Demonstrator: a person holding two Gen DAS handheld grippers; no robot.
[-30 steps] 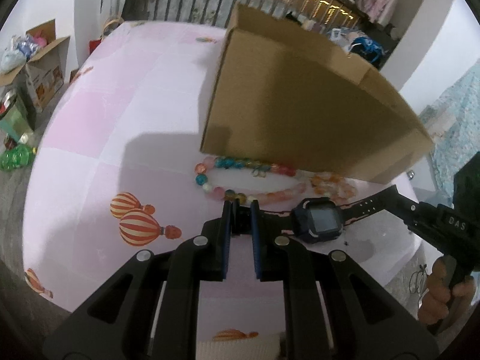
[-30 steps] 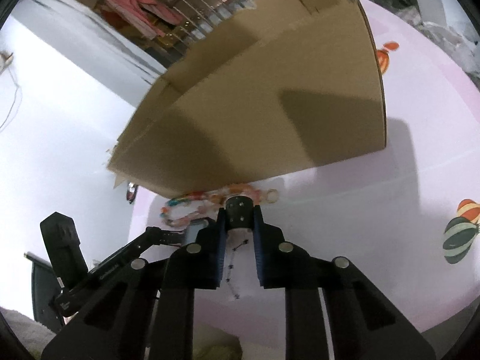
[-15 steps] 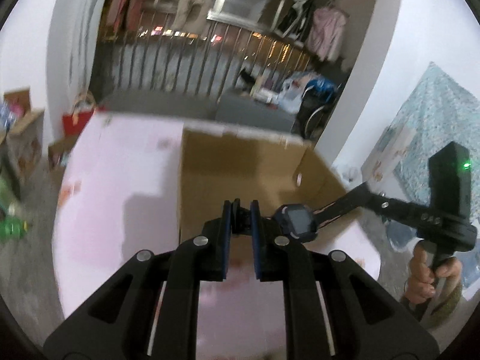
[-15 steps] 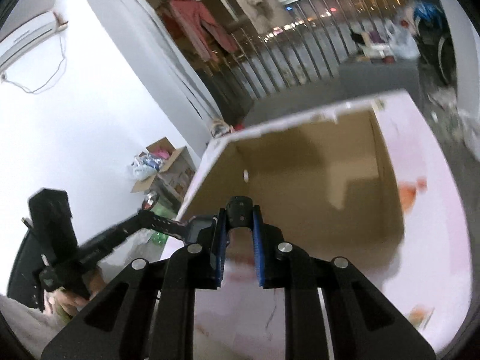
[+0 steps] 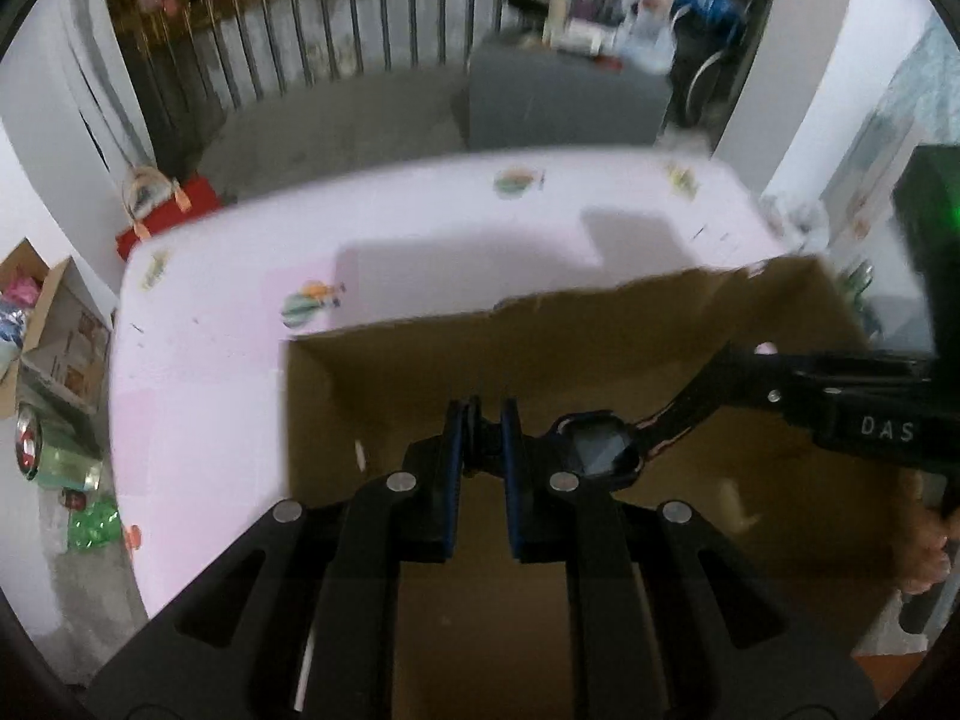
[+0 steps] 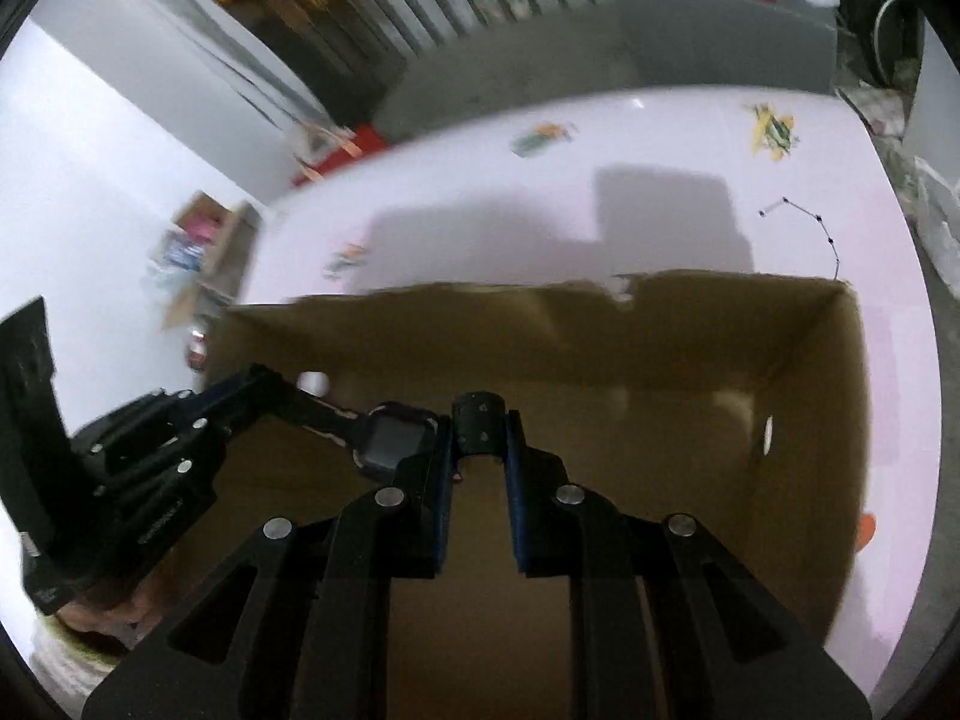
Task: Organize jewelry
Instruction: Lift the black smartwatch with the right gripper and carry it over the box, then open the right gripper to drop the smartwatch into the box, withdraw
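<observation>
A dark blue smartwatch (image 5: pixel 597 450) hangs between my two grippers over the open cardboard box (image 5: pixel 420 372). My left gripper (image 5: pixel 483 420) is shut on one strap end. My right gripper (image 6: pixel 479 420) is shut on the other strap end, with the watch face (image 6: pixel 393 441) just left of its fingers. The right gripper's fingers (image 5: pixel 714 384) reach in from the right in the left wrist view. The left gripper's fingers (image 6: pixel 258 396) reach in from the left in the right wrist view. The box interior (image 6: pixel 660 450) lies below the watch.
The box stands on a pink table (image 5: pixel 240 300) printed with balloons. A thin dark chain (image 6: pixel 804 222) lies on the table behind the box. Cardboard boxes and bottles (image 5: pixel 48 360) sit on the floor at the left. A railing (image 5: pixel 360 30) runs behind.
Both grippers lifted the watch off the table, from in front of the box beside the bead necklace, up and over the box's open top. The necklace is out of view now.
</observation>
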